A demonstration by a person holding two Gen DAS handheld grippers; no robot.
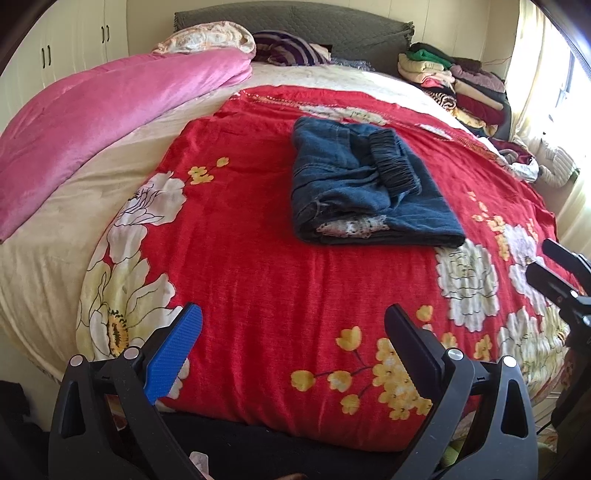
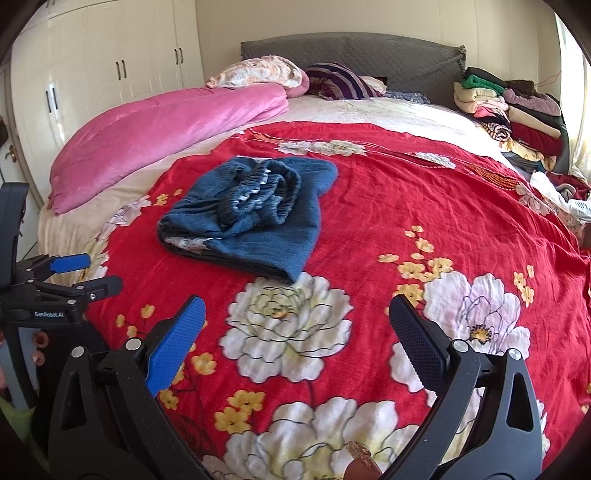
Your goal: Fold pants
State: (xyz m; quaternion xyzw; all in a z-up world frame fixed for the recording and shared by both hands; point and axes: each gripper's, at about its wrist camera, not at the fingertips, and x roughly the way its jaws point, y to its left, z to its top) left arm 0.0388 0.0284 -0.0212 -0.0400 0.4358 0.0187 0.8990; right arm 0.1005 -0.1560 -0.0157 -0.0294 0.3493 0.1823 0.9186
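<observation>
Dark blue denim pants lie folded into a compact bundle on the red flowered bedspread, elastic waistband on top. They also show in the right wrist view, left of centre. My left gripper is open and empty, held near the bed's front edge, well short of the pants. My right gripper is open and empty over the white flower print, to the right of and nearer than the pants. The right gripper's fingers show at the right edge of the left wrist view; the left gripper shows at the left of the right wrist view.
A pink quilt lies along the bed's left side. Pillows and a grey headboard are at the far end. Stacks of folded clothes sit at the far right corner. White wardrobes stand to the left.
</observation>
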